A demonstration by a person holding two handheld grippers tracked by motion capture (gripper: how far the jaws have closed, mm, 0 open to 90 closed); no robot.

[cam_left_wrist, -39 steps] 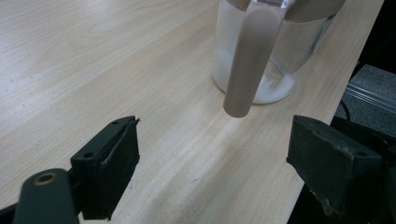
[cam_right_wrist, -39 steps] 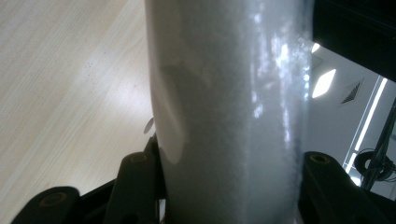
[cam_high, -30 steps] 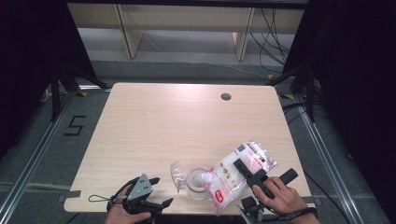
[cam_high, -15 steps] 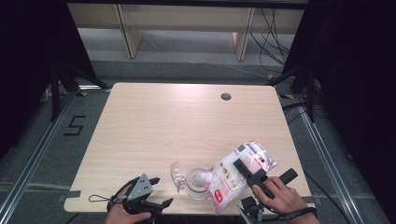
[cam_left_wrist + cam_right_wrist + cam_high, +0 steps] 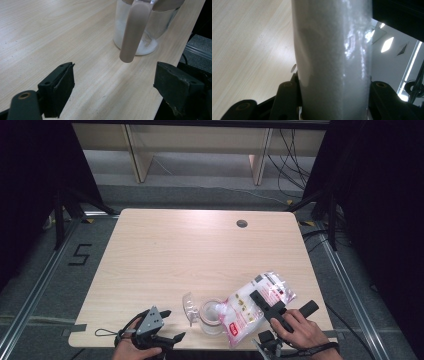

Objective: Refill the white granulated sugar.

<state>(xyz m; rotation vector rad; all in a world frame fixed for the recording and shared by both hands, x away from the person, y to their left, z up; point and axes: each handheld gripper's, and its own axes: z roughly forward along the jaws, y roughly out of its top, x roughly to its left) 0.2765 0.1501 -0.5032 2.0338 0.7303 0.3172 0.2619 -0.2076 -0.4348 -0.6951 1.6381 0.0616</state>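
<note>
Glass jar (image 5: 212, 316) with hinged lid (image 5: 189, 301) just left of right gripper (image 5: 334, 100), clamped on tilted bag of white grains (image 5: 252, 305). Left gripper (image 5: 115, 90) gaping, empty, near jar.

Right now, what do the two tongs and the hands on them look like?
Both are black. The left tongs carry a grey three-cornered plate on top, and a thin black cable loops off their left side. In their own view the jaws end in blocky black pads with small holes. The right tongs have long black bars and a stubby handle. A dark strap rings the right wrist.
</note>
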